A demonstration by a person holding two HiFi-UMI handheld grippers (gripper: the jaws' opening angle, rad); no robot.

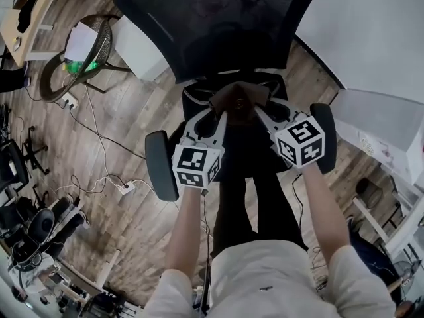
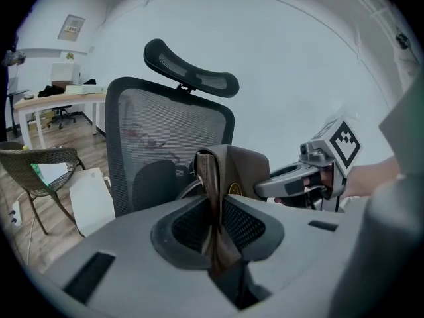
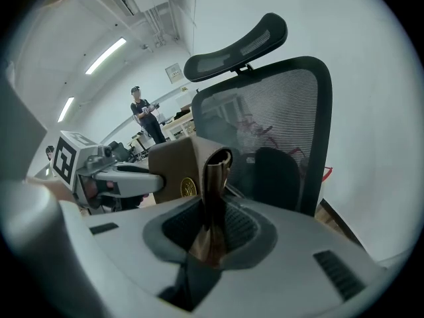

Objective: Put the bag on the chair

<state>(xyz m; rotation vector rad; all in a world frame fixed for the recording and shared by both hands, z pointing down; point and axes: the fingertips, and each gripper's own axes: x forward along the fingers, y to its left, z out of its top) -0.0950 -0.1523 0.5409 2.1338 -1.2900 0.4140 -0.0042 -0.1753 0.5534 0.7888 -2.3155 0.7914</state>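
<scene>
Flaps of a brown leather bag [image 1: 240, 101] are pinched in the narrowly parted jaws of the left gripper [image 1: 217, 116] and the right gripper [image 1: 263, 113]. The bag is held over a black mesh office chair [image 1: 212, 25], between its armrests [image 1: 161, 165]. A wicker chair [image 1: 99, 45] is seen far left.

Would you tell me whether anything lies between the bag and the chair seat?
Nothing visible does. The brown bag, gripped by the left tool and right tool, hangs above the office chair between its armrests; bag and tools hide the spot right beneath them.
</scene>
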